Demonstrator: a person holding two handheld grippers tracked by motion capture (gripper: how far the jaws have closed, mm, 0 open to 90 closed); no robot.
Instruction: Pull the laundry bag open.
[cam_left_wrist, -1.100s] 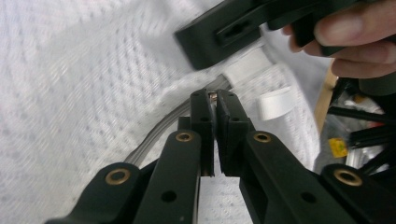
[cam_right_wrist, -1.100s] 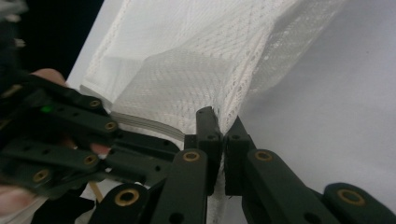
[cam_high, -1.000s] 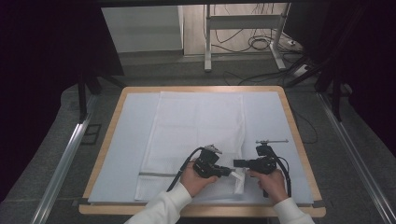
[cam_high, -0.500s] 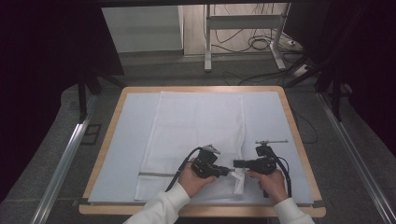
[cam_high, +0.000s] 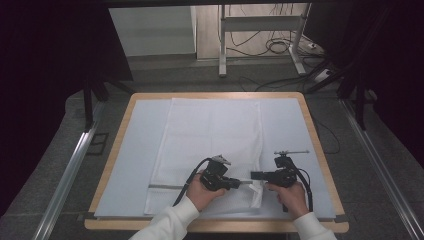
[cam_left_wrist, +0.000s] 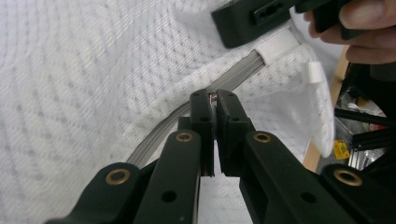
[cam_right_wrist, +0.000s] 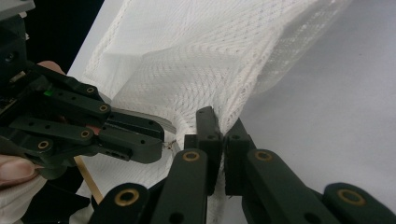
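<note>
High view: white mesh bag (cam_high: 210, 145) flat on tabletop (cam_high: 300, 125), both claws at its near right corner.
Left gripper view: left claw (cam_left_wrist: 215, 100) clamped on the zipper pull.
Right gripper view: right claw (cam_right_wrist: 219, 123) pinching mesh edge.

A white mesh bag (cam_high: 210, 145) is being spread flat on the table (cam_high: 300, 125). Its near right corner is being pinched by the left gripper (cam_high: 240, 183) and right gripper (cam_high: 254, 175), tips facing, nearly touching.
</note>
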